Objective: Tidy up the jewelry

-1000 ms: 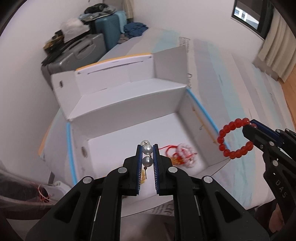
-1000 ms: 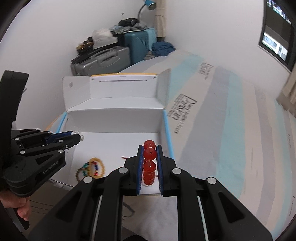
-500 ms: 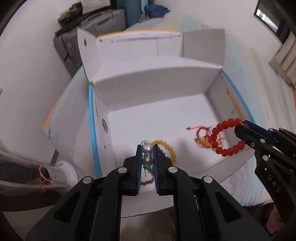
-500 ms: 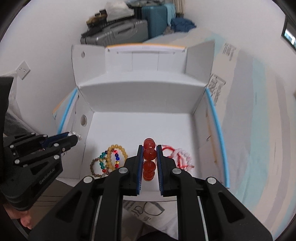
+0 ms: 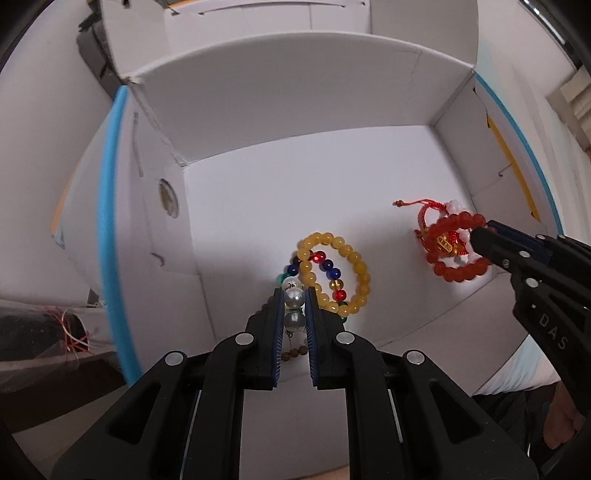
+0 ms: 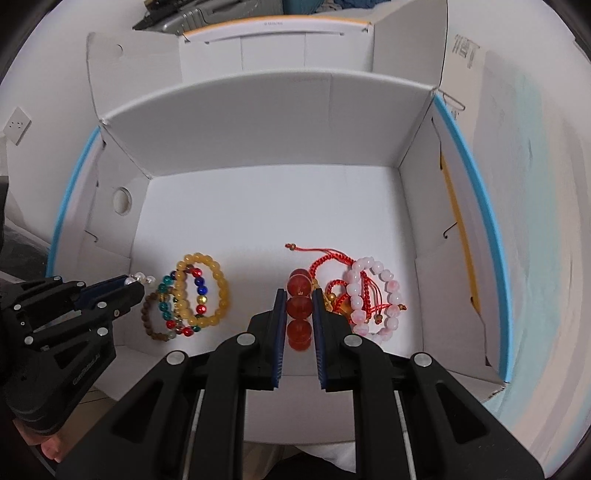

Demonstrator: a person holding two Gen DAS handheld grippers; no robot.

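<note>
My left gripper (image 5: 294, 295) is shut on a pearl bead bracelet (image 5: 294, 297) and holds it over the front left of the open white box (image 5: 280, 96); it also shows in the right wrist view (image 6: 135, 282). Under it lie a yellow bead bracelet (image 6: 207, 291), a multicoloured one (image 6: 195, 295) and a brown one (image 6: 149, 317). My right gripper (image 6: 298, 295) is shut on a red bead bracelet (image 6: 298, 306), low over the box's front right, beside a pink bead bracelet (image 6: 373, 295) and a red cord bracelet (image 6: 325, 258).
The box (image 6: 258, 122) has tall white walls, raised flaps and blue-edged sides. It stands on a striped mattress (image 6: 535, 184). Suitcases (image 6: 207, 11) are stacked at the far wall. The box floor's far half (image 6: 266, 206) is bare.
Both grippers have moved forward and down into the box with their bracelets. The red bracelet now hangs right over the pink and red-cord pile, the pearls over the yellow pile.
</note>
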